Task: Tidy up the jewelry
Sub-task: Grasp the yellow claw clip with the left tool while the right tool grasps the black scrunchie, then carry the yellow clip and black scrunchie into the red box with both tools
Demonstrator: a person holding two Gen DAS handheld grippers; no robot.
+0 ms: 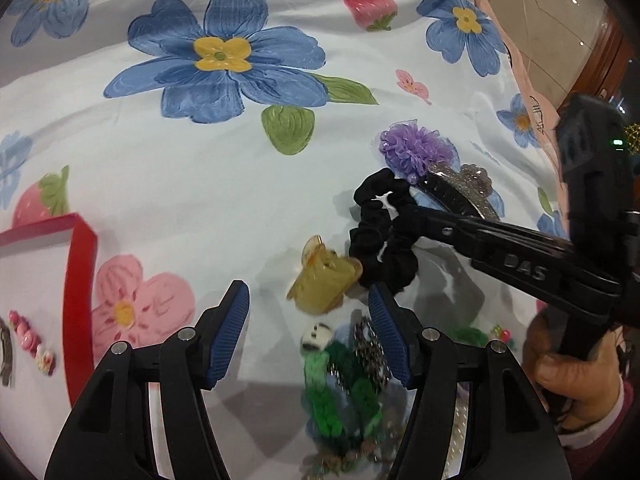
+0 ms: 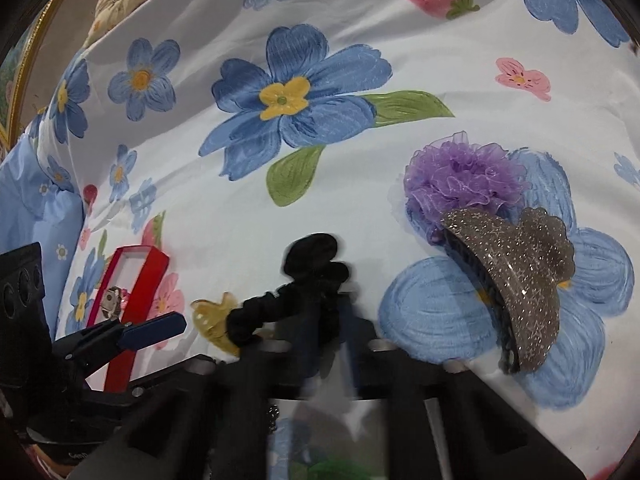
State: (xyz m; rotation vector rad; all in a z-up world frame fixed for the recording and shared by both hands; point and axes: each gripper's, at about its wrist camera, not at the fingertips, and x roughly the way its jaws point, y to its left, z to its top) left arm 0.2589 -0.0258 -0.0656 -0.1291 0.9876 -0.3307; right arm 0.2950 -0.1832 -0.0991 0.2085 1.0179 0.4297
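Observation:
My right gripper (image 1: 400,216) is shut on a black scrunchie (image 1: 382,232), which hangs from its tips just above the floral sheet; the scrunchie shows blurred in the right wrist view (image 2: 308,280). My left gripper (image 1: 308,312) is open and empty, its blue pads (image 1: 230,332) either side of a yellow translucent claw clip (image 1: 324,280) lying on the sheet beside the scrunchie. A purple ruffled hair flower (image 2: 460,180) and a glittery grey claw clip (image 2: 516,280) lie to the right.
A red-rimmed box (image 1: 82,300) with a white floor stands at the left, holding a pink beaded clip (image 1: 30,340). A heap of green and mixed accessories (image 1: 340,376) lies under my left gripper. The bed edge and wooden floor are at the far right.

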